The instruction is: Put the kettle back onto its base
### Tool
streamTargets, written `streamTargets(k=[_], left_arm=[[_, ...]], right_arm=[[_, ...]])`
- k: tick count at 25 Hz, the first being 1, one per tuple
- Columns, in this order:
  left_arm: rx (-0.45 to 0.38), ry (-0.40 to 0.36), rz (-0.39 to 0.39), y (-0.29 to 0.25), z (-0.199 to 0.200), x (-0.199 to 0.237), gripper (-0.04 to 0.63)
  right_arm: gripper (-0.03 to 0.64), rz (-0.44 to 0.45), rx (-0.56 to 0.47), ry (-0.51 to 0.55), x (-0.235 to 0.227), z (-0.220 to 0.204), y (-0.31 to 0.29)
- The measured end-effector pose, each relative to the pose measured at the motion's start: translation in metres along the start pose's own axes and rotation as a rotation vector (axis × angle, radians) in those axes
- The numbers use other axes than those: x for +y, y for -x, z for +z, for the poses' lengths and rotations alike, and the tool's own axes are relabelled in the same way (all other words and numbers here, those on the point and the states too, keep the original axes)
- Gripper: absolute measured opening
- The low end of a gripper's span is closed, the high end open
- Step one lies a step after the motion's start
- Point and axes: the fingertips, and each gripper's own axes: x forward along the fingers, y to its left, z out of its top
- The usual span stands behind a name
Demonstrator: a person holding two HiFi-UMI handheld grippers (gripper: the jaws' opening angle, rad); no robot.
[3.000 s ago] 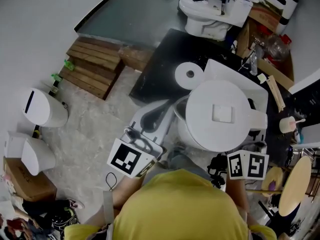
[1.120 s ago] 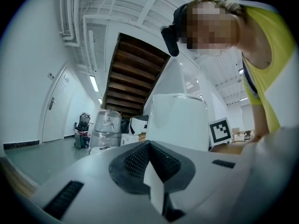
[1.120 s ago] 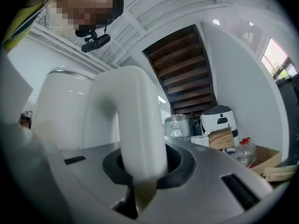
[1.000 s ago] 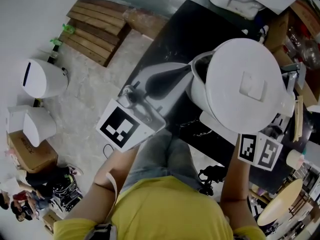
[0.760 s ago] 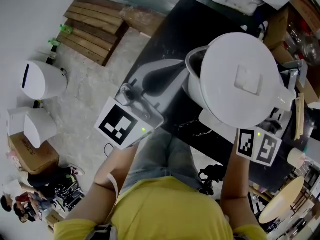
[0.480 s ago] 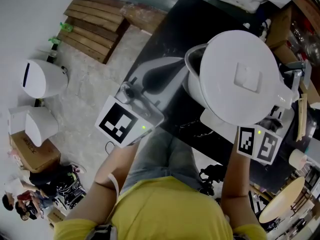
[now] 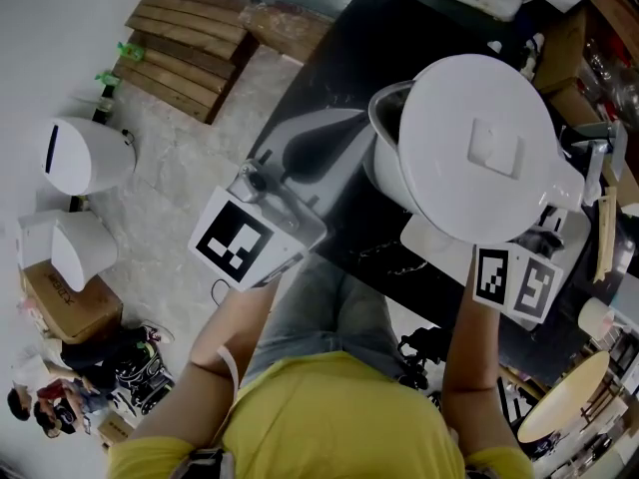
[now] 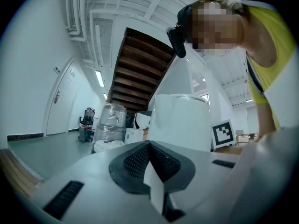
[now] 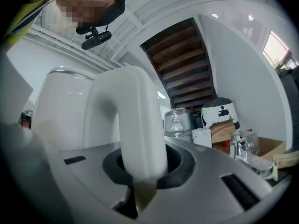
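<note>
The left gripper (image 8: 150,158) has its jaws pressed together with nothing between them. Straight ahead of it, just past the tips, is the white kettle (image 8: 180,120), lid on, above the black table (image 7: 334,63). The right gripper (image 9: 142,171) pinches the kettle's curved handle (image 9: 135,120), and the kettle's body is just beyond that.
</note>
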Motion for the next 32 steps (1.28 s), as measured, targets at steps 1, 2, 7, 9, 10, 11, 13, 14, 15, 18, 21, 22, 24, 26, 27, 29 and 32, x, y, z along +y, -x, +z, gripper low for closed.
streamTargets(k=[1,2,7,9,10,11,13,14,15,18,21,22,24,26,27,29,32], left_arm=[[-0.001,-0.004,0.003,0.0,-0.001,0.001,0.003],[0.0,-0.002,0.01,0.0,-0.001,0.002,0.002],[0.0,0.019,0.03,0.002,-0.004,0.009,0.002],[0.001,0.024,0.033,0.003,-0.005,0.009,0.003],[-0.001,0.029,0.04,0.003,-0.006,0.009,0.003],[-0.006,0.037,0.05,0.003,-0.006,0.009,0.003],[-0.02,0.056,0.079,0.002,-0.008,0.009,0.003],[-0.023,0.064,0.095,0.003,-0.009,0.01,0.003],[-0.024,0.071,0.108,0.003,-0.01,0.01,0.003],[-0.013,0.083,0.138,0.006,-0.014,0.011,0.002],[0.005,0.091,0.169,0.008,-0.018,0.012,0.003],[0.007,0.094,0.176,0.009,-0.019,0.011,0.003],[0.008,0.102,0.187,0.01,-0.019,0.009,0.003],[0.008,0.108,0.197,0.009,-0.017,0.007,0.003],[0.009,0.107,0.203,0.009,-0.016,0.006,0.003],[0.008,0.101,0.216,0.008,-0.014,0.004,0.003],[0.006,0.099,0.242,0.009,-0.013,0.003,0.002]], right_arm=[[0.061,-0.001,0.002,0.001,0.0,-0.001,-0.001],[0.061,-0.003,0.006,0.008,0.0,-0.002,-0.001],[0.06,-0.003,0.026,0.033,0.007,-0.01,-0.003],[0.06,-0.006,0.033,0.024,0.006,-0.012,-0.004],[0.06,-0.009,0.036,0.02,0.006,-0.013,-0.004],[0.06,-0.01,0.038,0.018,0.005,-0.013,-0.004],[0.06,-0.01,0.043,0.017,0.003,-0.014,-0.004],[0.06,-0.009,0.049,0.019,0.004,-0.015,-0.004],[0.06,-0.005,0.055,0.021,0.004,-0.015,-0.004],[0.06,0.004,0.067,0.028,0.007,-0.017,-0.004],[0.061,0.001,0.064,0.039,0.009,-0.016,-0.002],[0.067,-0.003,0.067,0.04,0.009,-0.015,-0.002],[0.102,-0.018,0.078,0.035,0.006,-0.016,0.001],[0.128,-0.048,0.098,0.033,0.003,-0.017,0.004],[0.139,-0.07,0.109,0.036,0.001,-0.017,0.006],[0.147,-0.122,0.13,0.048,-0.002,-0.018,0.011],[0.147,-0.203,0.167,0.073,-0.005,-0.02,0.017]])
